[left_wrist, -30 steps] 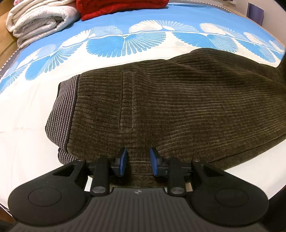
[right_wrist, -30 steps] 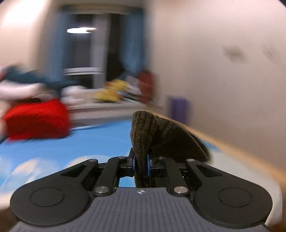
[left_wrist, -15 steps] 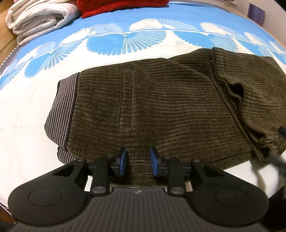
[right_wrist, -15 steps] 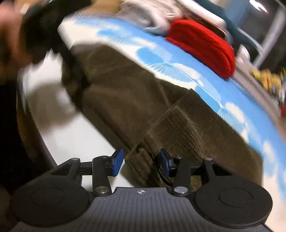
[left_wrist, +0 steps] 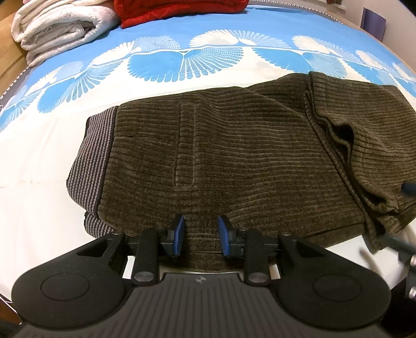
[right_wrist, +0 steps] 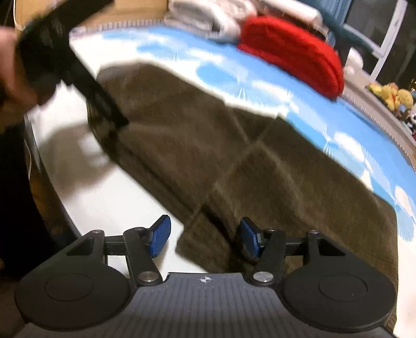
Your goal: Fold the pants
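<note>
Dark olive corduroy pants (left_wrist: 234,156) lie on the bed, waistband with striped lining (left_wrist: 91,153) to the left, legs folded back over the body at the right (left_wrist: 364,124). My left gripper (left_wrist: 200,238) is open, jaws either side of the pants' near edge, holding nothing. My right gripper (right_wrist: 204,236) is open wide and empty, just over the near corner of the folded leg (right_wrist: 260,169). The right wrist view is blurred. The left gripper (right_wrist: 59,52) shows at its upper left, over the pants' far end.
The bed has a blue and white fan-patterned cover (left_wrist: 182,57). A folded white blanket (left_wrist: 57,26) and a red blanket (left_wrist: 182,10) lie at the far side. The bed's near edge runs just under both grippers. Yellow soft toys (right_wrist: 392,93) sit off to the right.
My right gripper carried the leg ends over onto the pants' body, opened and let go, then opened wider and drew back a little. The left gripper stayed open in place.
</note>
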{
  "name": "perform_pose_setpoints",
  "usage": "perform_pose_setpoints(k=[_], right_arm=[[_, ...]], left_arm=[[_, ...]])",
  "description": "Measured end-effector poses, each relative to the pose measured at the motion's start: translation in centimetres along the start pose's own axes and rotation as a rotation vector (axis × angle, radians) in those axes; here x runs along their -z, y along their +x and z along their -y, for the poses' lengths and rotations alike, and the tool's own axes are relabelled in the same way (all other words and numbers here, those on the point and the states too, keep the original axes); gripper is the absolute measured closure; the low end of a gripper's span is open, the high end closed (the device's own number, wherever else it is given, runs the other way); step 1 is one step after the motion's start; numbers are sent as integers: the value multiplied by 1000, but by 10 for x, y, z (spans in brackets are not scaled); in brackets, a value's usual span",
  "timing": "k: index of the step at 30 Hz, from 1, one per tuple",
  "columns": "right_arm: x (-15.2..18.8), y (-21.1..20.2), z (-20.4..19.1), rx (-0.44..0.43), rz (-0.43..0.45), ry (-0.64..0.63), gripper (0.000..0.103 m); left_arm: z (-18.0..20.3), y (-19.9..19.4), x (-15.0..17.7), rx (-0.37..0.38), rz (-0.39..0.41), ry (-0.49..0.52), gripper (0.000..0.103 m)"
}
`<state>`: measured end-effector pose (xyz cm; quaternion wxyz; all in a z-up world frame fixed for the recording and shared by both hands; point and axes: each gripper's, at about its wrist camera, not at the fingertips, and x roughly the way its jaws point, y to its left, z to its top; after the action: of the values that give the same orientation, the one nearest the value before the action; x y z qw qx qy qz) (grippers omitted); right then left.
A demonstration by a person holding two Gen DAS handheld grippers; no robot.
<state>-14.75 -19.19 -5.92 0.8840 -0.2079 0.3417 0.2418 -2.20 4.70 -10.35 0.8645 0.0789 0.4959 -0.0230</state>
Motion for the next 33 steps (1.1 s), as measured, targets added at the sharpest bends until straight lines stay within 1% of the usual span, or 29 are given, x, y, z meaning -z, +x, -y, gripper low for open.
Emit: perform_pose_setpoints(k=[3,4,5,6,7,8,9,11,12,13,14,16,17,19,20,21,22,24,26,29,31,33], right_arm=[[-3,6,9,35,29,35,43],[-5,9,13,33,27,54,47],[-5,12,17,28,20,69,62],[-5,17,22,5,14,88,68],[-6,20,26,-28,19,108,86],[-8,18,28,-50,24,120,88],[-10,12,30,-45,46,114,89],[-16,-6,39,-43,124,129,90],[-18,-19,49,-76,168,165,90],[-18,-27,55,-107,190,176,90],[-15,-33,58,-149,189,155,90],[-6,-33,52,-192,138,82,89],[0,-27,46,-198,96,44,89],[11,-11,30,-161,16,-50,88],[15,-6,19,-143,0,-112,85],[18,-3,11,-126,-1,-162,75],[19,-2,5,-102,2,-197,58],[23,3,-5,-28,10,-247,38],[25,7,-9,4,4,-275,37],[24,13,-15,29,-2,-317,39],[23,17,-15,1,-12,-321,52],[22,14,-13,-19,-11,-319,61]], left_arm=[[3,1,0,-13,0,7,70],[4,1,0,-17,0,9,70],[5,1,0,-21,1,11,70],[6,1,0,-24,1,12,70],[6,2,0,-25,2,13,70],[6,2,0,-26,2,12,70],[6,2,0,-25,2,11,70],[5,2,0,-24,3,8,70],[5,2,0,-24,3,9,70],[6,3,0,-25,3,10,70],[6,3,0,-25,3,11,70],[6,4,-1,-26,2,9,70],[6,4,-1,-26,0,8,70],[7,5,-2,-29,-2,5,70],[7,5,-2,-30,-3,5,70],[7,4,-2,-31,-3,5,70],[8,4,-2,-31,-3,6,70],[8,5,-2,-29,-3,6,70],[7,5,-2,-26,-3,6,70],[6,5,-2,-22,-3,4,70],[6,5,-2,-18,-2,4,70],[5,5,-2,-13,-2,2,70]])
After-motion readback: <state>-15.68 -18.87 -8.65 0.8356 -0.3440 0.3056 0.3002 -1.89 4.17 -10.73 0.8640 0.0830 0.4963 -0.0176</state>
